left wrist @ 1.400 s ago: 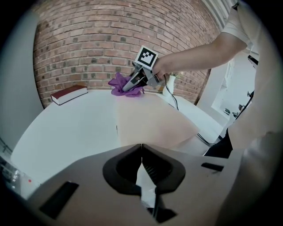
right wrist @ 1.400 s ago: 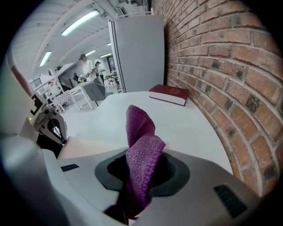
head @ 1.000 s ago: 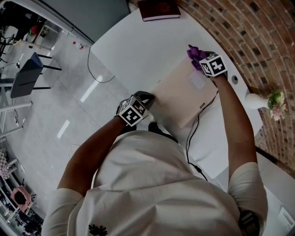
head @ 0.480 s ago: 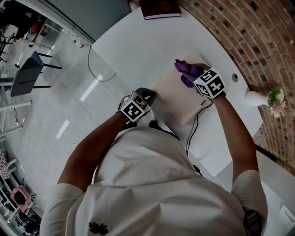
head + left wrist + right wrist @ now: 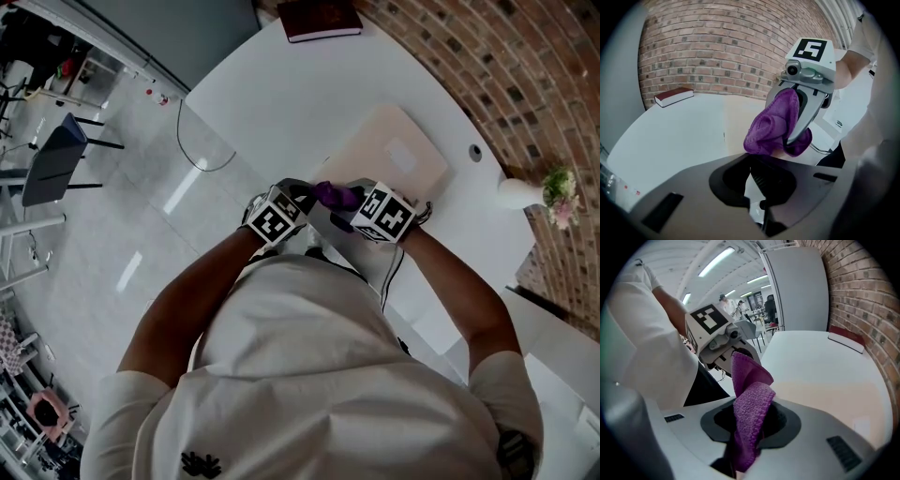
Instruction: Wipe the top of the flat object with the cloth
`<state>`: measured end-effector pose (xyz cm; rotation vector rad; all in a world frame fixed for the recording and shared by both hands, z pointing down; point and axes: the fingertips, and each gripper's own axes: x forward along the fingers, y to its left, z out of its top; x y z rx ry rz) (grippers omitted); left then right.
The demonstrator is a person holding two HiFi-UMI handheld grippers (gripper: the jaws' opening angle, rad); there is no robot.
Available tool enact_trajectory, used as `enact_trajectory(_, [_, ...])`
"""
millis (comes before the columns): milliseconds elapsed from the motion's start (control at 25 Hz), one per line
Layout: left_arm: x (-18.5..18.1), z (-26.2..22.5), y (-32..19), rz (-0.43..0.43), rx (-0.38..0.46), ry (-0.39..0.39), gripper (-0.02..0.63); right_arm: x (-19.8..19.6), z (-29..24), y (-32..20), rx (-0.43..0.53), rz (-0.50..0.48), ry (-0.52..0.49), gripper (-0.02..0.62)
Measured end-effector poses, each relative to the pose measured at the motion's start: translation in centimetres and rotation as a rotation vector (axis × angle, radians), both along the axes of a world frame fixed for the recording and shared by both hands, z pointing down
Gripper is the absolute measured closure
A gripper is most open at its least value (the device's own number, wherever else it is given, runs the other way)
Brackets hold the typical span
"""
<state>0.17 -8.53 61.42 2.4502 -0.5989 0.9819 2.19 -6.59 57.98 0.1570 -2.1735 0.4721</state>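
A flat beige object [image 5: 394,150] lies on the white table [image 5: 281,94]. My right gripper [image 5: 349,202] is shut on a purple cloth [image 5: 332,195] at the object's near-left edge. In the right gripper view the cloth [image 5: 750,413] rises bunched from between my jaws. My left gripper [image 5: 302,195] sits at the object's near corner, jaws shut with nothing seen between them, almost touching the cloth. The left gripper view shows the cloth [image 5: 771,124] and the right gripper [image 5: 799,129] just ahead over the beige surface [image 5: 740,122]. The left gripper [image 5: 736,350] faces me in the right gripper view.
A dark red book [image 5: 322,19] lies at the table's far end, against the brick wall [image 5: 506,66]. A white vase with flowers [image 5: 539,197] stands at the right. A black cable [image 5: 396,272] runs from the object toward the person. The table's curved edge is at the left.
My right gripper has drawn the cloth across the flat object, from its far-right corner to the near-left edge beside the left gripper. The left gripper has stayed in place.
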Motion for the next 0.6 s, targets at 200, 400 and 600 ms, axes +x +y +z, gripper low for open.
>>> enact_trajectory(200, [0.1, -0.2, -0.1, 0.009, -0.001, 0.0, 0.581, 0.8, 1.1, -1.3, 0.006, 0.034, 0.023, 0.469])
enact_trajectory(400, [0.0, -0.4, 0.0, 0.012, 0.009, 0.0, 0.581, 2.6, 1.4, -4.0, 0.044, 0.083, 0.044, 0.469])
enact_trajectory(600, [0.1, -0.3, 0.1, 0.01, 0.003, -0.005, 0.581, 4.8, 1.4, -7.0, 0.084, 0.129, 0.057, 0.469])
